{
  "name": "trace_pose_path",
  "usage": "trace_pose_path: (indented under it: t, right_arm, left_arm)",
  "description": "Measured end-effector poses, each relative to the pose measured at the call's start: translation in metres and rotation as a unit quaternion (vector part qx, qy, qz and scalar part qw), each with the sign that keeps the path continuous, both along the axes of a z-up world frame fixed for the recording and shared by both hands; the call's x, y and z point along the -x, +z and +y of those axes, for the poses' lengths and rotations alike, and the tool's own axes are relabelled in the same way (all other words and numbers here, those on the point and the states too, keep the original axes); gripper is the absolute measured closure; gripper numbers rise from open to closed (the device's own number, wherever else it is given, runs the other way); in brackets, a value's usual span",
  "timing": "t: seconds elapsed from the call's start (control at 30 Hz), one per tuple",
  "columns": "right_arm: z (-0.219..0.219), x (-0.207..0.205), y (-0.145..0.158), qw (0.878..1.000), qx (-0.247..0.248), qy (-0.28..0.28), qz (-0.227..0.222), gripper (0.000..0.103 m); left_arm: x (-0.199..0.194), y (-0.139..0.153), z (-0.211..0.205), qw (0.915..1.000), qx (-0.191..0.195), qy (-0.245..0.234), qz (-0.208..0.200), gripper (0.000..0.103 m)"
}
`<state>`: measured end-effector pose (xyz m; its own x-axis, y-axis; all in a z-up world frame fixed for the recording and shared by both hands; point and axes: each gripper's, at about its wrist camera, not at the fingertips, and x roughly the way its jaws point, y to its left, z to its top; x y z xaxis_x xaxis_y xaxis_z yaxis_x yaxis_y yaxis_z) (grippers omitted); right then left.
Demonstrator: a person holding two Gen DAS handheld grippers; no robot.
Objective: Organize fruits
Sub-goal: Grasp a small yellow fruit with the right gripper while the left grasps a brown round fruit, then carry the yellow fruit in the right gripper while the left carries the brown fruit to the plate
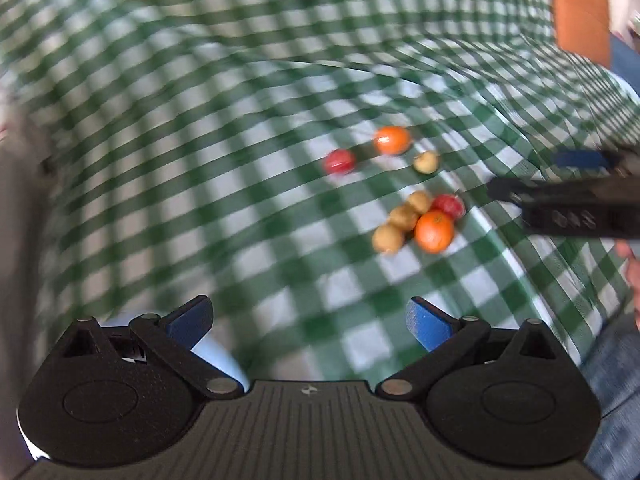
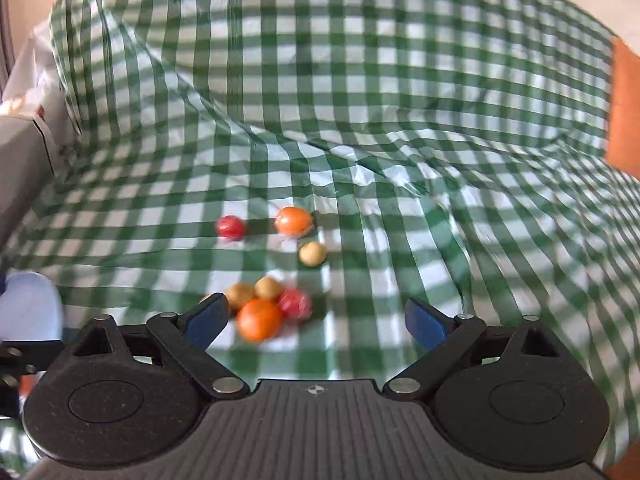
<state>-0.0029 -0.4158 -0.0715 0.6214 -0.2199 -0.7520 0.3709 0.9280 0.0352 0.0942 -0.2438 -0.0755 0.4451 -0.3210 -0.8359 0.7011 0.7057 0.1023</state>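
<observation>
Several small fruits lie on a green-and-white checked cloth (image 1: 240, 160). In the left wrist view a far orange (image 1: 392, 140), a red fruit (image 1: 339, 161) and a tan fruit (image 1: 426, 161) lie apart; nearer, an orange (image 1: 434, 231), a red fruit (image 1: 449, 205) and three tan fruits (image 1: 403, 218) cluster together. My left gripper (image 1: 310, 320) is open and empty, well short of them. My right gripper (image 2: 316, 322) is open and empty, just before the cluster's orange (image 2: 259, 319). It also shows in the left wrist view (image 1: 520, 194), right of the cluster.
A pale blue-white object (image 2: 30, 306) sits at the left, also under my left gripper (image 1: 212, 356). The cloth (image 2: 360, 100) rises in folds behind the fruit. An orange-brown surface (image 1: 580, 12) shows at the far right. A grey box (image 2: 20, 168) stands at the left.
</observation>
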Motion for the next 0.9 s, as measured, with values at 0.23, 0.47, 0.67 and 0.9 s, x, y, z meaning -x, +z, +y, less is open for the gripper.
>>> trace_pose_path:
  t: [0.23,0.47,0.67,0.9]
  right_arm:
    - [-0.051,-0.082,-0.056,0.997,-0.043,0.029,0.05,0.026]
    - [-0.051,-0.115,-0.089,0.994,-0.05,0.065,0.073,0.054]
    - [-0.045,-0.109,-0.082,0.997,-0.012,0.046,0.062,0.076]
    - [-0.062,-0.049,-0.03,0.999,-0.012,-0.028,0.019,0.076]
  left_arm:
    - [-0.039,-0.05,-0.06,0.9987,-0.012,-0.044,0.024,0.0]
    - [-0.052,-0.075,-0.079,0.9955,-0.002,-0.073,0.061,0.062]
    - [-0.047,-0.057,-0.065,0.9949,0.038,-0.067,0.066,0.073]
    - [-0.021,-0.007,-0.012,0.9976,0.048,-0.008,0.05,0.073]
